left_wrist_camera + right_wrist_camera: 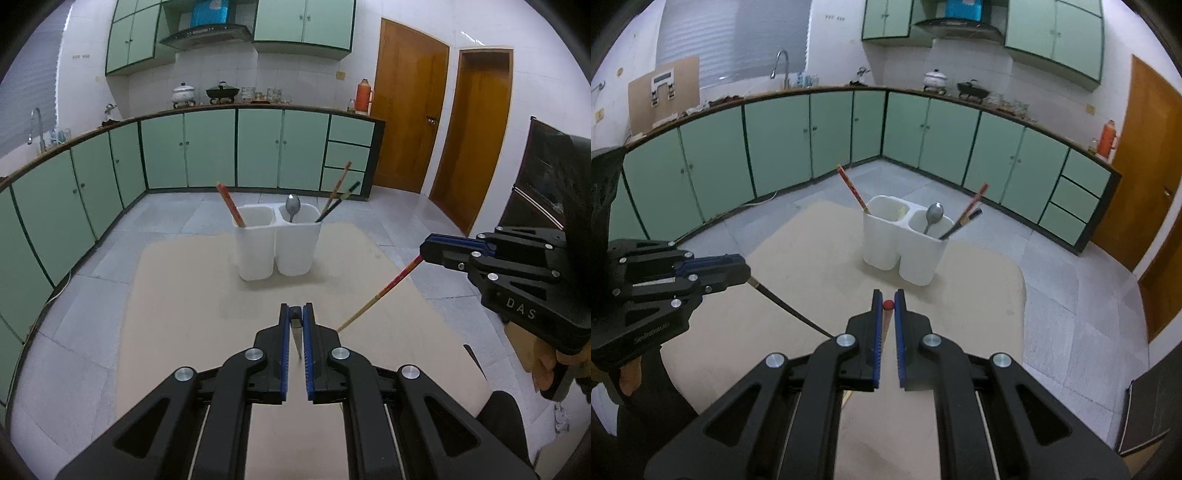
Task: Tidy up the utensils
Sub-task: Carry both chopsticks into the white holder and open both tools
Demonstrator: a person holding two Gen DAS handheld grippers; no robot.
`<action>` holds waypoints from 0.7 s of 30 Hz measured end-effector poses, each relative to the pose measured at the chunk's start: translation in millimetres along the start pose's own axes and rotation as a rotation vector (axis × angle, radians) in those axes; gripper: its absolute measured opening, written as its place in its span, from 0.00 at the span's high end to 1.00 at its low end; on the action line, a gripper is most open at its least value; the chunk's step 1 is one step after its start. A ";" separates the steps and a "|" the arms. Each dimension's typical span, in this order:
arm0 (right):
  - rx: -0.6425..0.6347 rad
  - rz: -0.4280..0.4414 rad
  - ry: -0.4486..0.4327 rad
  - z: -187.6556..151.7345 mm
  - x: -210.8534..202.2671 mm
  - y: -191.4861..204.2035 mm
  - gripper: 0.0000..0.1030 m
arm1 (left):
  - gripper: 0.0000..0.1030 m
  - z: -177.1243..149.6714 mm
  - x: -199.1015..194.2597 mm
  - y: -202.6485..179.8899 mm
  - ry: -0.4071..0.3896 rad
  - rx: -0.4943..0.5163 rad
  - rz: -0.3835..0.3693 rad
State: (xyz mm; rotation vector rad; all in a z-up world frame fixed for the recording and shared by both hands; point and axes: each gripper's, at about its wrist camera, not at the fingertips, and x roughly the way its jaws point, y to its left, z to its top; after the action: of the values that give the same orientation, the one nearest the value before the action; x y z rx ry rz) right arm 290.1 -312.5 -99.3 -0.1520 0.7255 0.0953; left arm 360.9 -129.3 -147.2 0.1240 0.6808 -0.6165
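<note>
My left gripper is shut on a black chopstick, which I see end-on between the blue pads. In the right wrist view this chopstick slants down to the right from the left gripper. My right gripper is shut on a red chopstick; in the left wrist view it hangs down to the left from the right gripper. Both grippers hover above the tan table, short of the white two-part utensil holder.
The holder's left cup has one red chopstick. Its right cup has a metal spoon, a red chopstick and a black one. A thin dark object lies by the table's right edge. Green cabinets ring the tiled floor.
</note>
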 end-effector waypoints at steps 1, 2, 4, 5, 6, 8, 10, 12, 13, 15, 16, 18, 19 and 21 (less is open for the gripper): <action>0.003 0.004 0.010 6.5 2.7 -3.2 0.95 | 0.93 5.5 2.1 1.4 0.003 0.000 -0.001; 0.008 0.008 0.018 11.0 4.4 -5.5 0.95 | 0.94 12.4 5.0 3.9 0.005 0.004 0.003; 0.032 0.017 0.039 26.1 9.9 -14.9 0.95 | 0.94 22.8 9.1 7.8 0.010 0.002 0.000; 0.040 0.023 0.049 31.1 11.9 -17.8 0.95 | 0.94 28.3 11.4 10.2 0.015 0.000 -0.005; 0.053 0.028 0.063 38.8 15.0 -23.1 0.95 | 0.94 31.0 12.3 11.4 0.017 -0.002 -0.006; 0.067 0.034 0.089 47.9 19.0 -30.8 0.95 | 0.94 40.5 15.6 16.3 0.023 -0.011 -0.013; 0.071 0.029 0.102 56.4 20.9 -36.8 0.95 | 0.94 47.7 17.6 21.5 0.029 -0.017 -0.014; 0.070 0.027 0.109 65.2 21.0 -40.5 0.95 | 0.94 57.6 18.2 24.9 0.030 -0.015 -0.010; 0.069 0.029 0.114 71.9 19.6 -41.8 0.95 | 0.94 62.0 17.7 27.1 0.029 -0.015 -0.009; 0.068 0.032 0.112 83.6 16.0 -43.8 0.95 | 0.94 76.0 16.6 30.1 0.025 -0.012 -0.003; 0.067 0.034 0.110 88.3 14.9 -43.9 0.95 | 0.94 82.3 16.8 31.1 0.024 -0.010 0.001; 0.072 0.039 0.100 102.5 9.5 -45.6 0.95 | 0.94 96.2 16.2 33.7 0.013 -0.010 0.008; 0.073 0.039 0.095 109.4 8.2 -47.4 0.95 | 0.94 104.6 15.4 34.8 0.006 -0.010 0.014; 0.075 0.035 0.080 124.1 3.8 -50.6 0.95 | 0.94 121.1 13.0 35.1 -0.021 -0.006 0.025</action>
State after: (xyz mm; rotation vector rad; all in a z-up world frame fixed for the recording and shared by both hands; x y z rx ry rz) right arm 381.0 -341.0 -5.0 -0.0718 0.8101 0.0957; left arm 455.6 -143.7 -64.3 0.1202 0.6600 -0.5914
